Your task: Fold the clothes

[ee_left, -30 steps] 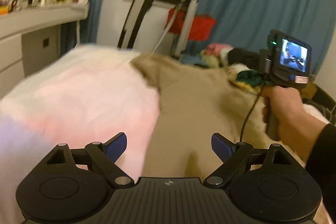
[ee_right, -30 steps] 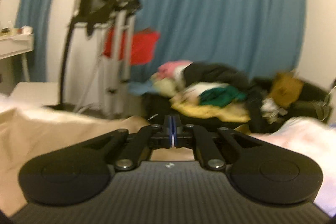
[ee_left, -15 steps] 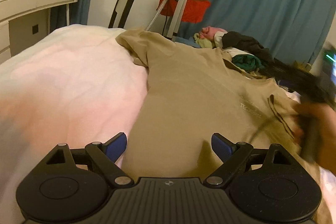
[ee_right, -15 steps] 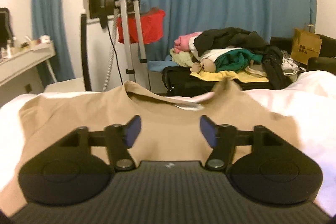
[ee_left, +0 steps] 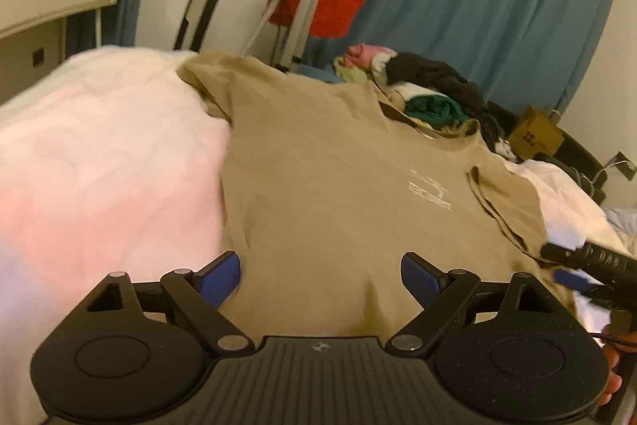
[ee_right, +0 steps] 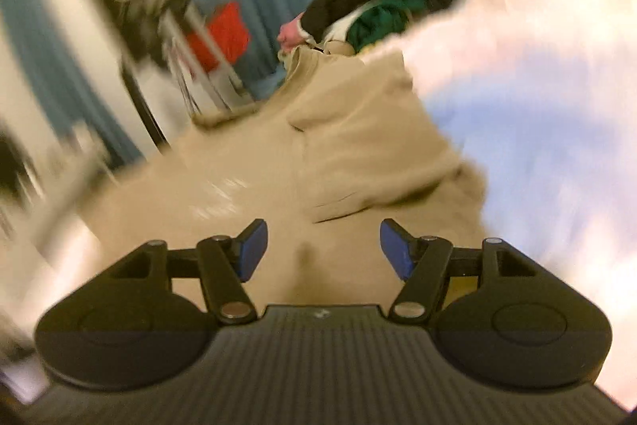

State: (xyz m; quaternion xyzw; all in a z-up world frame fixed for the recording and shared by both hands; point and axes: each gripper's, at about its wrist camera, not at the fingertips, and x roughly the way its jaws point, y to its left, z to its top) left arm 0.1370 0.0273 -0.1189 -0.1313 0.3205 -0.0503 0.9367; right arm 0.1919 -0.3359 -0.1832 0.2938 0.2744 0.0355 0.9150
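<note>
Tan shirt (ee_left: 318, 162) lay spread flat on bed (ee_left: 99, 154), unfolded; left gripper (ee_left: 320, 275) and right gripper (ee_right: 322, 250) fingers apart, empty.

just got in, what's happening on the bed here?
A person with tongs in each hand is folding clothes. A tan T-shirt lies spread face up on the pale bedding. Both the left tongs and the right tongs are open over the shirt's lower part, gripping nothing. No fold is made yet.
</note>
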